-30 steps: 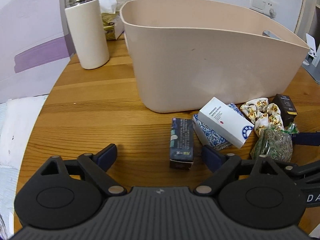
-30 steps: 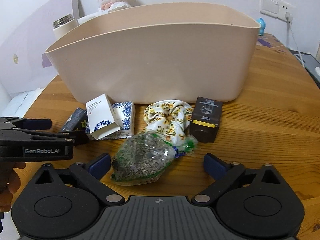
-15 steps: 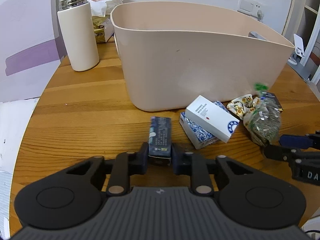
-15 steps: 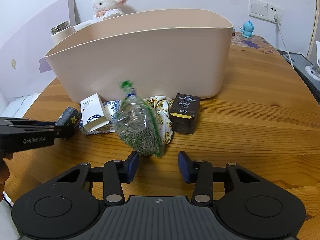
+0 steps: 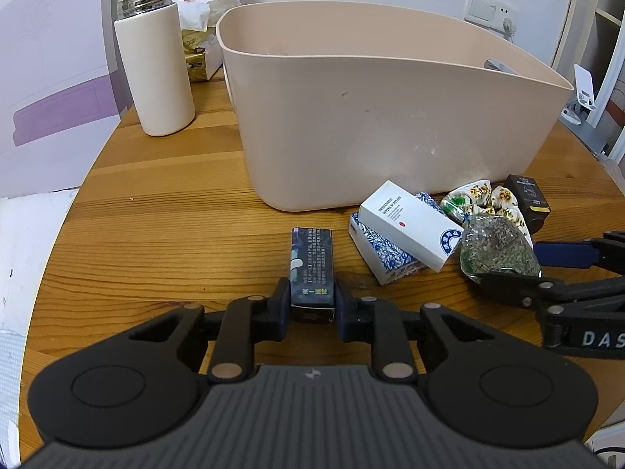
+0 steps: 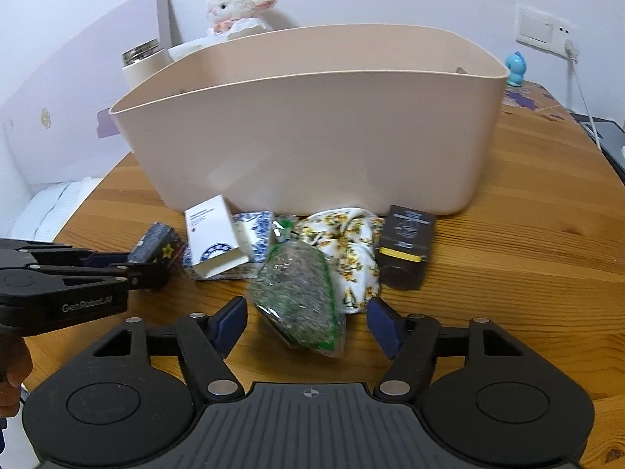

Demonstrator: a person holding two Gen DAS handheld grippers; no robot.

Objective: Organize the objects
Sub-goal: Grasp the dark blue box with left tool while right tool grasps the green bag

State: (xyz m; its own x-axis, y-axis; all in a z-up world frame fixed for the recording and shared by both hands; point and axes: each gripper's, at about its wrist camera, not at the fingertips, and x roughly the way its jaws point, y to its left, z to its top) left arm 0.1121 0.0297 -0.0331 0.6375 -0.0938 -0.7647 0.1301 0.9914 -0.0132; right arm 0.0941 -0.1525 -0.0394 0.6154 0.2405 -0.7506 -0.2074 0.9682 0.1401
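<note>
So the left tongs [image 5: 312,305] are clamped on the near end of the dark box [image 5: 311,262], ready to lift into the beige bin [image 5: 390,125] mid-tabletop [image 5: 156,234], while the right tongs [image 6: 306,324] are opening around the loose herb bag [image 6: 300,293].

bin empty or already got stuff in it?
Cannot tell. Both wrist views show only the beige bin's outer wall and upper inner wall; its floor is hidden. The loose items, such as the white box, lie outside on the table.

Soft, even indoor light; faint shadows under the beige bin [image 5: 390,125]. Strong fisheye bending at edges, dark corners. Bag of herbs [image 6: 299,293] between the fingers slightly blurred.
</note>
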